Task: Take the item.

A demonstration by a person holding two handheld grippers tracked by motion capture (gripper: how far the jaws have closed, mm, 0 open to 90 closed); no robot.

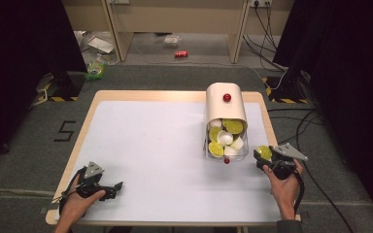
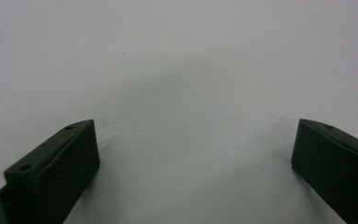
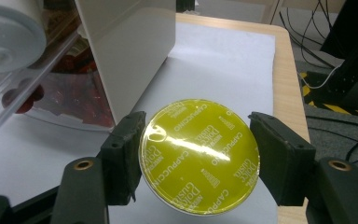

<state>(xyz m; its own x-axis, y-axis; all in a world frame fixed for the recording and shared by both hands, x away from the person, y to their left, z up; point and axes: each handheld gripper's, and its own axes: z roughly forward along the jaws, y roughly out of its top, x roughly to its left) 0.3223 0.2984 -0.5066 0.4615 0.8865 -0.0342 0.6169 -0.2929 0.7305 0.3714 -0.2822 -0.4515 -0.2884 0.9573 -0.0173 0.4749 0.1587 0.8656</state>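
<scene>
Right tongs: we see the right tongs [image 3: 196, 154] clamped on a yellow coffee capsule [image 3: 199, 156], one jaw pressed to each side of its rim, foil lid facing the camera with "Cappuccino" printed on it. In the high view these tongs [image 1: 263, 154] sit at the desk's right edge, near its front right corner, with the capsule [image 1: 264, 152] at their tip.

Left tongs: we find the left tongs [image 1: 118, 187] near the front left corner of the desk [image 1: 141, 145], jaws spread wide and holding nothing; the left gripper view shows bare white surface between the jaws [image 2: 193, 154].

Things around: a capsule dispenser [image 1: 226, 124] lies just left of the right tongs, on the right half of the desk, with a cream cover and a red knob [image 1: 227, 97] toward the far edge. Its clear tray [image 1: 226, 145] points toward the front edge and holds yellow and white capsules; a second small red knob [image 1: 227, 160] sits at its front end.

In the way: in the right gripper view the dispenser's cream wall [image 3: 130, 51] stands close beside the held capsule, on the left-hand jaw's side; we cannot tell whether they touch.

Edges: the wooden rim of the desk runs right under the right tongs, with cables [image 1: 311, 131] on the floor beyond.

Open room: the whole left and middle of the white surface, from far edge to front edge.
</scene>
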